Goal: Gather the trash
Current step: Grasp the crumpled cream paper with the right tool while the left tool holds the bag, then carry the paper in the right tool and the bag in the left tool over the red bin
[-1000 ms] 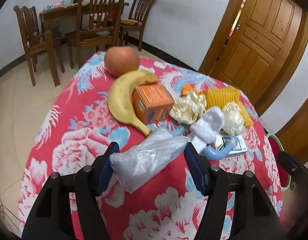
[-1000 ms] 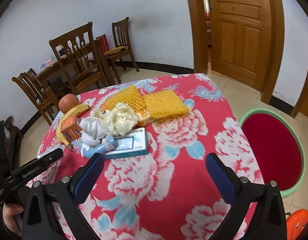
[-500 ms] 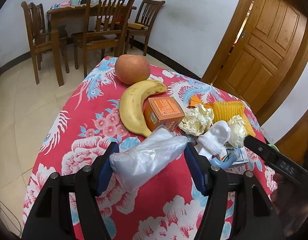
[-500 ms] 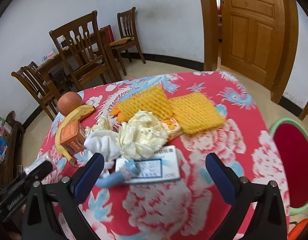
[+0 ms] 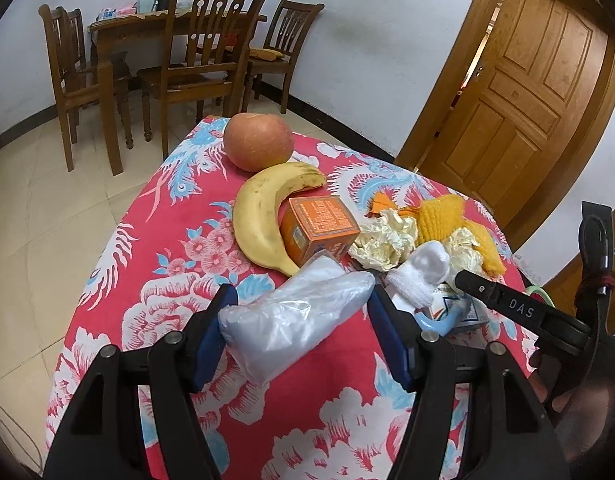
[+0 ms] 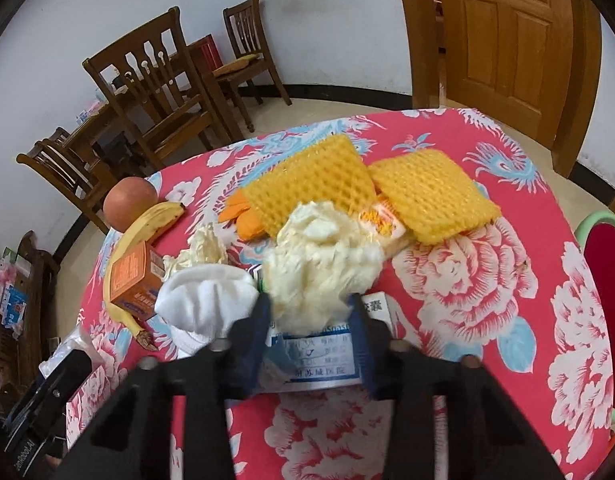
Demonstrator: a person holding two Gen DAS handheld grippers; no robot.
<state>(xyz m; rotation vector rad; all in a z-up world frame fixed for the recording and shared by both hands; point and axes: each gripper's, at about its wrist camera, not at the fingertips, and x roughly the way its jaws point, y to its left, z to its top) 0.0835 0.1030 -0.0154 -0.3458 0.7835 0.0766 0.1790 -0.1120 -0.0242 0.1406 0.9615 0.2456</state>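
A clear plastic bag [image 5: 307, 312] hangs over the red floral table [image 5: 155, 240], and my left gripper [image 5: 302, 300] is shut on it. My right gripper [image 6: 309, 306] is closing, and its blue pads press the lower sides of a cream crumpled paper ball [image 6: 319, 256]. That ball rests on a blue-and-white medicine box [image 6: 321, 360]. A white bundled sock [image 6: 207, 296] lies just left of the ball, with a second crumpled paper [image 6: 203, 246] behind it. Two yellow foam nets [image 6: 311, 184] and orange peel [image 6: 243, 216] lie further back. In the left wrist view the right gripper [image 5: 507, 308] reaches in from the right.
An apple [image 5: 257, 142], a banana [image 5: 263, 216] and an orange carton [image 5: 317, 226] sit at the far left of the pile. A red stool with a green rim [image 6: 603, 280] stands right of the table. Wooden chairs [image 5: 203, 52] and a door [image 5: 535, 92] are behind.
My right gripper moved forward and down onto the pile, and its jaws went from wide open to closed around the cream paper ball. The left gripper kept hold of the bag.
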